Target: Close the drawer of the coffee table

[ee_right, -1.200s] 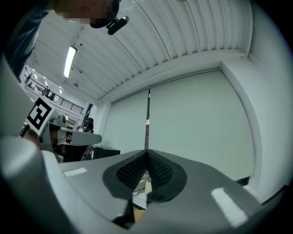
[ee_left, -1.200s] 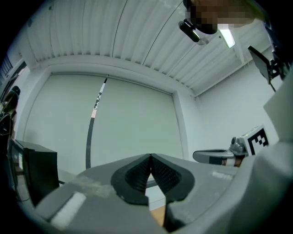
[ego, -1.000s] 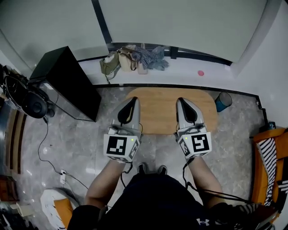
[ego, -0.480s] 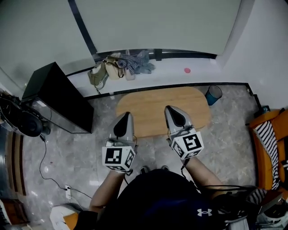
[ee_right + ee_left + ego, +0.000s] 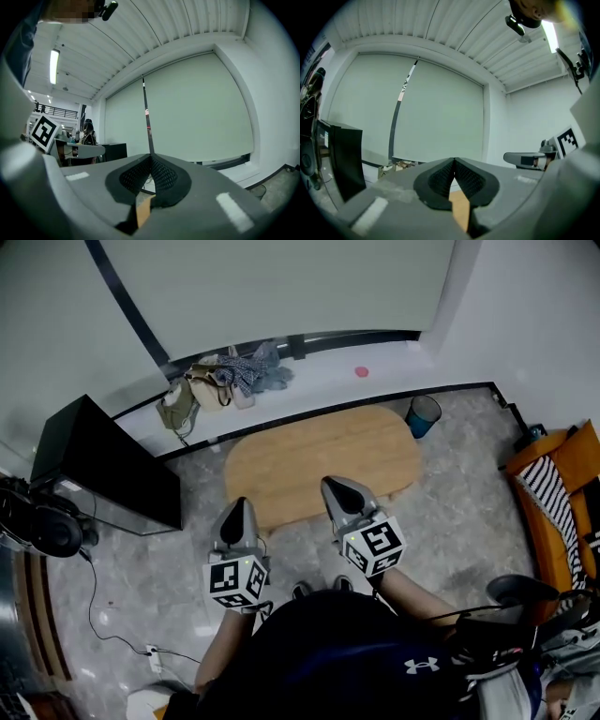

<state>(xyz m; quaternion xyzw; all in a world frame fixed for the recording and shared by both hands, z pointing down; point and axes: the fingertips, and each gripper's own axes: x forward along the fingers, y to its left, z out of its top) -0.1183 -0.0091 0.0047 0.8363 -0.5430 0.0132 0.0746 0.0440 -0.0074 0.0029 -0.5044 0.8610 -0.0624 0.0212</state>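
The coffee table (image 5: pixel 309 451) has an oval light-wood top and stands on the grey marble floor in the head view. No drawer shows in any view. My left gripper (image 5: pixel 237 506) is shut and empty, with its tip at the table's near edge. My right gripper (image 5: pixel 335 486) is also shut and empty, and its tip reaches just over that same edge. In the left gripper view the jaws (image 5: pixel 454 162) meet, with a sliver of the wooden top (image 5: pixel 461 211) below them. In the right gripper view the closed jaws (image 5: pixel 150 160) likewise show a strip of wood (image 5: pixel 143 208) beneath.
A black cabinet (image 5: pixel 103 465) stands left of the table. Bags and clothes (image 5: pixel 220 376) lie on the window sill behind it. A blue bin (image 5: pixel 422 415) sits at the table's right end. An orange chair with striped cloth (image 5: pixel 562 493) is at the far right. Cables (image 5: pixel 103 615) trail over the floor at left.
Both grippers have sunk lower and drawn back from over the tabletop to its near edge. The head view has swung, so the table now sits slanted in the picture.
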